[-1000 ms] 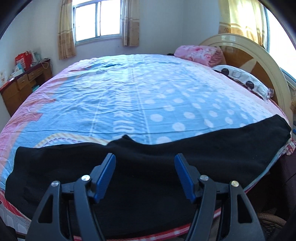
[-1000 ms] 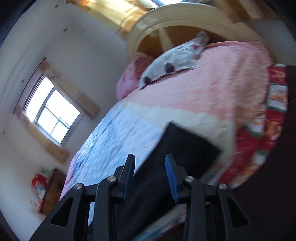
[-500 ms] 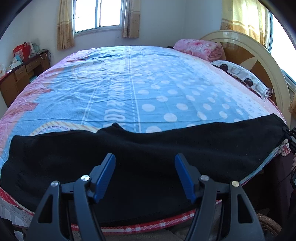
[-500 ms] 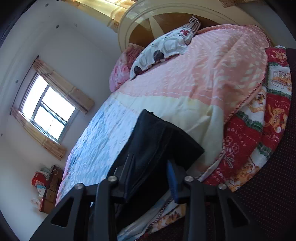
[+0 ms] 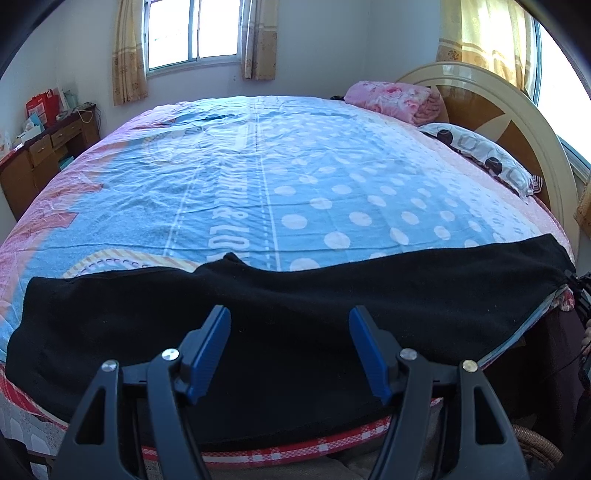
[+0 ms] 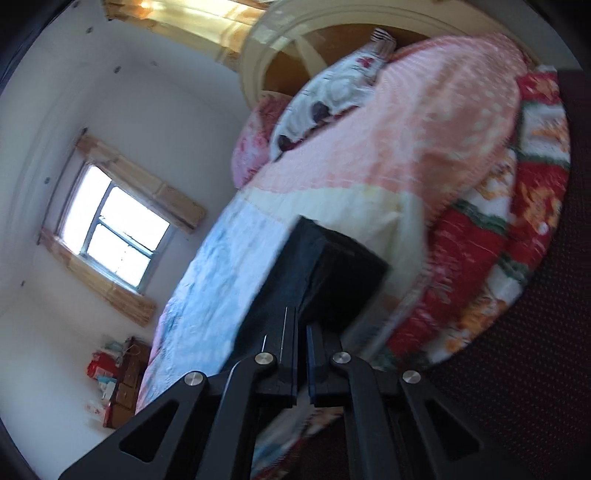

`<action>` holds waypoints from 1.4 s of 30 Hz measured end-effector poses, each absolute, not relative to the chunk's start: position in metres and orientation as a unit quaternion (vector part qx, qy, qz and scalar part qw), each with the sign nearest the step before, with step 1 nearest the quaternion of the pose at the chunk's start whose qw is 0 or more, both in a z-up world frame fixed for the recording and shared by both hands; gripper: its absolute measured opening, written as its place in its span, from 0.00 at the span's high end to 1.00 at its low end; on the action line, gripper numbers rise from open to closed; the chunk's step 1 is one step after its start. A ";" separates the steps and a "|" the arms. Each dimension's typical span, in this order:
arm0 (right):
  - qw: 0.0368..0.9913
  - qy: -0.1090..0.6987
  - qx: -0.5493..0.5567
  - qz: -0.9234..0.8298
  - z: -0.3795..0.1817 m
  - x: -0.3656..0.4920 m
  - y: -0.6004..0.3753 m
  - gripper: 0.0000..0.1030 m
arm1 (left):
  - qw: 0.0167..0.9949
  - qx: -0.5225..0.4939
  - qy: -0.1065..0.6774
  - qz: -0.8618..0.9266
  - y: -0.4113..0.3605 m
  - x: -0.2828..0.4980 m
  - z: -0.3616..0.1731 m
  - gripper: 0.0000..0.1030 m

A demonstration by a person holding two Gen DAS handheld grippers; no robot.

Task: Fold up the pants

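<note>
Left wrist view: hovering over near bed edge, left gripper (image 5: 290, 347) gaping wide, blue pads (image 5: 210, 347) well apart, nothing between them. Lying across near edge of bed (image 5: 258, 177), black pants (image 5: 295, 314) stretching flat from left side to right corner, upper border rising to a small peak near middle. Covering most of mattress beyond pants, blue sheet (image 5: 332, 192) with white dots and lettering. Resting at far right by headboard (image 5: 517, 122), pink blanket (image 5: 391, 98) and spotted pillow (image 5: 480, 157). Standing at far left against wall, wooden dresser (image 5: 40, 147) carrying red bag and clutter. Letting in daylight behind bed, curtained window (image 5: 194, 33).

Right wrist view, tilted and slightly blurred: right gripper (image 6: 301, 350) nearly closed, only a thin slit showing between jaws, sitting right at pants (image 6: 325, 269) end on bed corner. Looking pinched on fabric edge, though exact contact hidden behind jaws and blur. Pants end showing folded thickness, dark block hanging just over mattress corner. Spreading beside it, pink part of cover (image 6: 424, 140), and draping below the corner, red patterned quilt (image 6: 498, 258). Showing past pants: pillow (image 6: 332, 92), headboard (image 6: 295, 44), window (image 6: 110, 236), dresser (image 6: 125, 376) in lower left
</note>
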State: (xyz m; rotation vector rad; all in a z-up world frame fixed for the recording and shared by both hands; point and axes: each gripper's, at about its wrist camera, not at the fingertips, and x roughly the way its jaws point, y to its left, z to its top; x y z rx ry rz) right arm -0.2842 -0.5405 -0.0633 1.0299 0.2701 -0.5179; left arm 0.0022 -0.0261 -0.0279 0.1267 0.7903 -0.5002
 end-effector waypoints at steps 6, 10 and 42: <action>0.793 0.079 0.549 -0.250 -0.083 -0.313 -0.551 0.89 | 0.895 0.045 0.378 -0.233 -0.019 0.005 -0.023 0.33; 0.814 0.043 0.505 -0.286 -0.064 -0.330 -0.546 0.34 | 0.893 0.043 0.381 -0.234 -0.019 0.005 -0.024 0.33; 0.891 0.180 0.287 -0.303 -0.002 -0.259 -0.501 0.93 | 0.896 0.027 0.381 -0.227 -0.009 0.004 -0.021 0.33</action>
